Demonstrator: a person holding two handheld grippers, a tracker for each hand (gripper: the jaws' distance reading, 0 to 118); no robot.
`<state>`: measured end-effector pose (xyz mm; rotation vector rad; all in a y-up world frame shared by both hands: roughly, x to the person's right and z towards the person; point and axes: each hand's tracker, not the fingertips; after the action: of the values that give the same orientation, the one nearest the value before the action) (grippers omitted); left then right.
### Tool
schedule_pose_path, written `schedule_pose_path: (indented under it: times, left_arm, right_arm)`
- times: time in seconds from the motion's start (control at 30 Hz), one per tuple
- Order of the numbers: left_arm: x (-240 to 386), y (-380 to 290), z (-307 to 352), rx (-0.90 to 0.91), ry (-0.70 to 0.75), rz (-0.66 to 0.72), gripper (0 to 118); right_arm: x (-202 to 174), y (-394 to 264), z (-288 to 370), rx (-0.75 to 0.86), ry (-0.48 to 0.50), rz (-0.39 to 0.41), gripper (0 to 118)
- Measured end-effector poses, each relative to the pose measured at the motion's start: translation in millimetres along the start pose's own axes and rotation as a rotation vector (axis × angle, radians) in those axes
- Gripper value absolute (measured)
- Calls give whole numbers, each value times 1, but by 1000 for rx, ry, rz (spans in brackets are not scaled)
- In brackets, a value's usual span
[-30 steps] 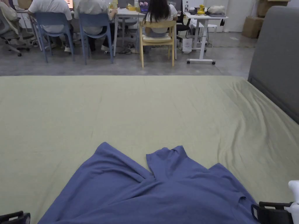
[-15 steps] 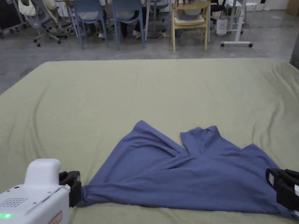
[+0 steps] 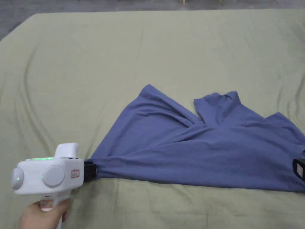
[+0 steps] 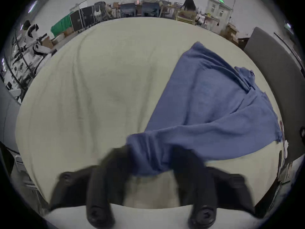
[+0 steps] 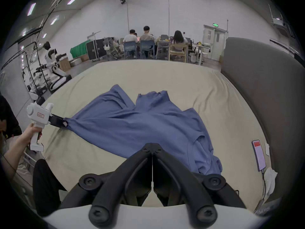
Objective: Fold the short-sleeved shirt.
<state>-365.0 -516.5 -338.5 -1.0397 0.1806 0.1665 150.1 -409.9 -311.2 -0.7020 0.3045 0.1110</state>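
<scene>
Head view: left claw (image 3: pixel 90 171) pinches the blue shirt (image 3: pixel 193 149), stretched rightward toward the right claw (image 5: pixel 152 147), pressed together.

Blue short-sleeved shirt (image 3: pixel 193 149) lies on the green sheet, spread out but rumpled, with diagonal creases. Near edge pulled into a taut line, left corner bunched to a point. Two flaps stick up along the far edge; one sleeve crumpled at right.

The shirt (image 3: pixel 193 149) lies on the bed (image 3: pixel 89 59), between left gripper (image 3: pixel 90 171) and right gripper (image 3: pixel 299 170)
</scene>
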Motion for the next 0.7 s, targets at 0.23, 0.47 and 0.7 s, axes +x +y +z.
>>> schedule_pose_path:
  times: [0.23, 0.47, 0.7]
  left_arm:
    - [17, 13, 26, 132, -55, 21, 9]
    - [24, 11, 50, 199, -91, 15, 9]
    - [22, 16, 38, 201, -97, 50, 9]
  right_arm:
    - [-8, -2, -41, -82, 44, -4, 4]
    - [20, 73, -108, -79, 134, -80, 118]
    - [64, 142, -281, -346, -17, -9, 118]
